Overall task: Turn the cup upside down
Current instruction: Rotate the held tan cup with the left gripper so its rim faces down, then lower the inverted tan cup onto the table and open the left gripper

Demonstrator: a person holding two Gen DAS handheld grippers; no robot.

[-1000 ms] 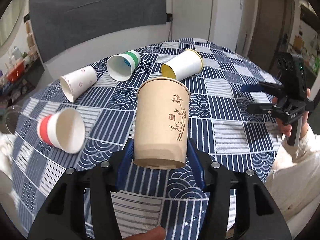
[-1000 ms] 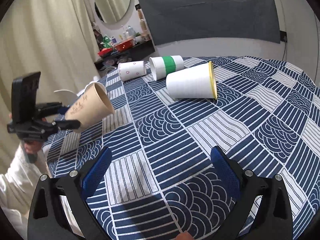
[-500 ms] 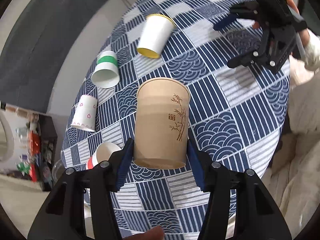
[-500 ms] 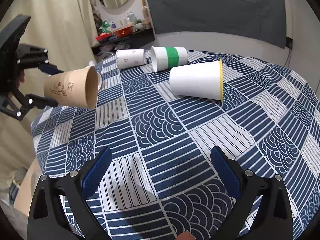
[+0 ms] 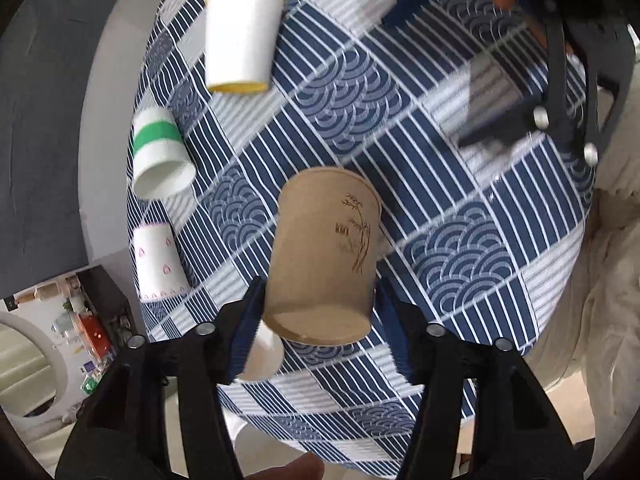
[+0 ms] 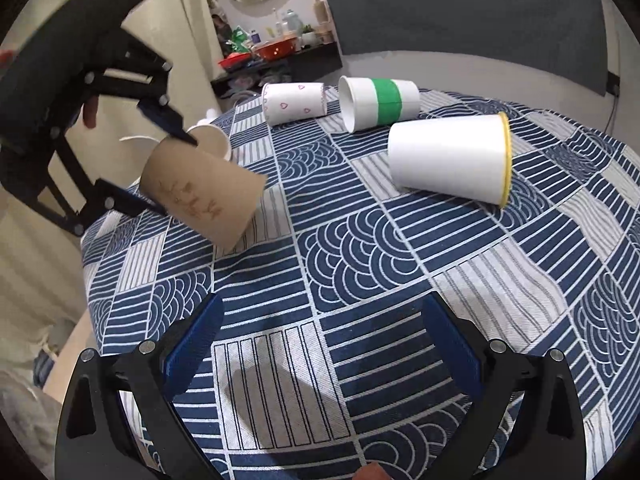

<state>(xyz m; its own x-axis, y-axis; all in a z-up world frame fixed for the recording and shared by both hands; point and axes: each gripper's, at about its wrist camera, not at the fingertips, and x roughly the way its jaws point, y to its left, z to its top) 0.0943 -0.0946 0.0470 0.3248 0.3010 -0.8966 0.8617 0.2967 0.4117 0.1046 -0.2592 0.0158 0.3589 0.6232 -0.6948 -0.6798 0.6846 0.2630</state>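
Note:
My left gripper (image 5: 320, 316) is shut on a tan paper cup (image 5: 324, 252) with a bamboo print, gripped near its base. I hold it in the air above the table, tilted with its mouth pointing down toward the cloth. In the right wrist view the same cup (image 6: 200, 196) hangs at the left, held by the left gripper (image 6: 160, 172), mouth angled down and to the right. My right gripper (image 6: 320, 340) is open and empty, low over the near part of the table.
A round table with a blue and white patterned cloth (image 6: 360, 248) carries cups lying on their sides: a yellow-rimmed white cup (image 6: 448, 160), a green-banded cup (image 6: 380, 104), a heart-print cup (image 6: 294, 102). Another white cup (image 5: 260, 356) lies under my left fingers.
My left gripper has lifted the tan cup and rotated it, so the mouth now tips down toward the table. The right gripper has stayed open and nearly still.

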